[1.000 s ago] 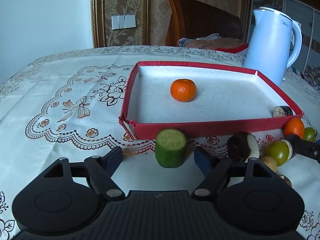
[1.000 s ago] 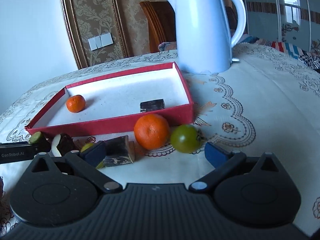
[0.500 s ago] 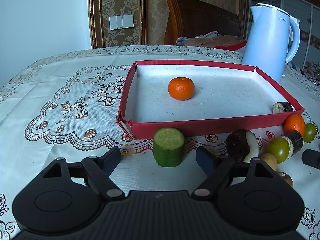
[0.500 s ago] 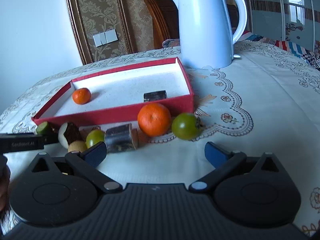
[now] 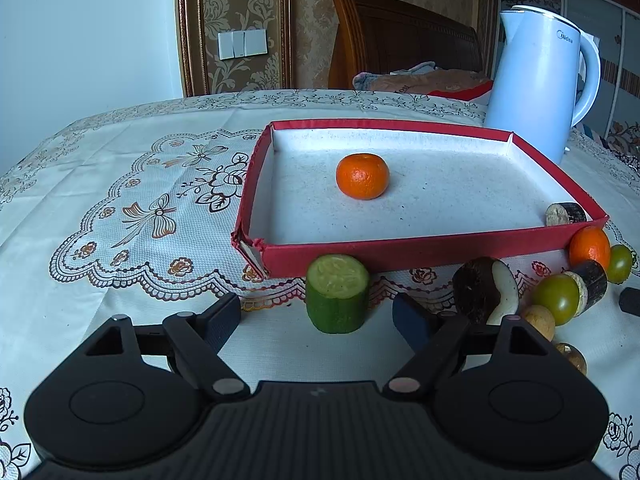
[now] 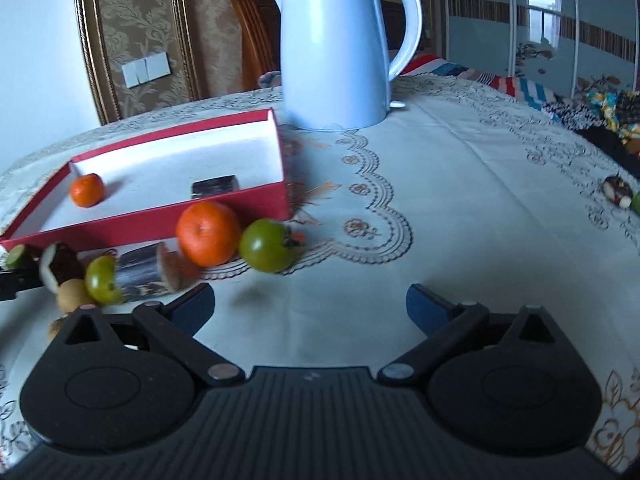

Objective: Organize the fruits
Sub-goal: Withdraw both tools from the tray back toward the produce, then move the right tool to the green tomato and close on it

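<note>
A red tray (image 5: 420, 246) holds a small orange (image 5: 362, 176) and a dark cut piece (image 5: 566, 213). A green cucumber chunk (image 5: 337, 294) stands upright in front of the tray, just beyond my open left gripper (image 5: 318, 318). To its right lie a dark half fruit (image 5: 486, 290), green tomatoes (image 5: 557, 298), an orange (image 5: 589, 248) and small brown fruits (image 5: 541, 322). In the right wrist view my right gripper (image 6: 308, 308) is open and empty, with an orange (image 6: 208, 233) and a green tomato (image 6: 269, 245) beyond its left finger, beside the tray (image 6: 152, 222).
A white electric kettle (image 6: 336, 46) stands behind the tray's right corner; it also shows in the left wrist view (image 5: 538, 80). A lace-patterned tablecloth (image 5: 120, 208) covers the table. Small items (image 6: 618, 196) lie at the far right edge. A wooden chair (image 5: 400, 36) stands behind the table.
My left gripper has pulled back slightly from the cucumber chunk. My right gripper has moved back and to the right, so the fruit cluster now sits to its left.
</note>
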Demonstrator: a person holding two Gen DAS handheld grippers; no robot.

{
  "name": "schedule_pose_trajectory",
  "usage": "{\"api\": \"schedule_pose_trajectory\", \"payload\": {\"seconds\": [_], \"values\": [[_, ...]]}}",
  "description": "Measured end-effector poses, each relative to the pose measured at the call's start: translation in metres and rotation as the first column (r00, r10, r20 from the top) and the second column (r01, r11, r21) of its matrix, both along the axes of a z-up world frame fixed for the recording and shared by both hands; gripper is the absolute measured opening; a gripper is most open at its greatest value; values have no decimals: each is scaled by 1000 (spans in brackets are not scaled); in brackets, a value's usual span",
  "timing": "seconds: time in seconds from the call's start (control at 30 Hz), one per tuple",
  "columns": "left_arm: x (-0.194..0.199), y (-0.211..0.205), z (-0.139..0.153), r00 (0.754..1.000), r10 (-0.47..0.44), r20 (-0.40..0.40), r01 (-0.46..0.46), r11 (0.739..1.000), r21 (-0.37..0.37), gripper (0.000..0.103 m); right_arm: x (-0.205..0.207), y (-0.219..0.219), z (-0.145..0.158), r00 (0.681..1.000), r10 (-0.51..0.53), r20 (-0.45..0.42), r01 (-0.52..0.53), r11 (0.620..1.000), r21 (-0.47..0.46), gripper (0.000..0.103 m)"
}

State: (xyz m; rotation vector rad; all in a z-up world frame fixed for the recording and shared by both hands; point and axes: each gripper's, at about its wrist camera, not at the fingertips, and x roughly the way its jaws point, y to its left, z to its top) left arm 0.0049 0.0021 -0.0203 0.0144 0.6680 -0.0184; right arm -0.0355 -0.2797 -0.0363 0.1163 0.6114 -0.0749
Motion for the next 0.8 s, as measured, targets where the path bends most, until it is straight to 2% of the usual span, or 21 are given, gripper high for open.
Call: {"api": "schedule_pose_trajectory", "payload": {"seconds": [0.1,0.23,0.73,0.8], "values": [[0,0,0,1000,-3,-3,3,1000,-1,87,10,3,-1,1000,13,-18,-14,1000,-27,93],[0,0,-1,1000,-3,-4,3,1000,-1,87,18,5,0,1000,19,-18,-20,999,-51,85],[1,0,-2,1000,-10,-8,10,1000,8,92,34,7,0,1000,8,-18,-9,998,-66,83],[1,0,-2,1000,-11,-9,11,1000,8,92,35,8,1,1000,12,-17,-13,997,-72,79]]}}
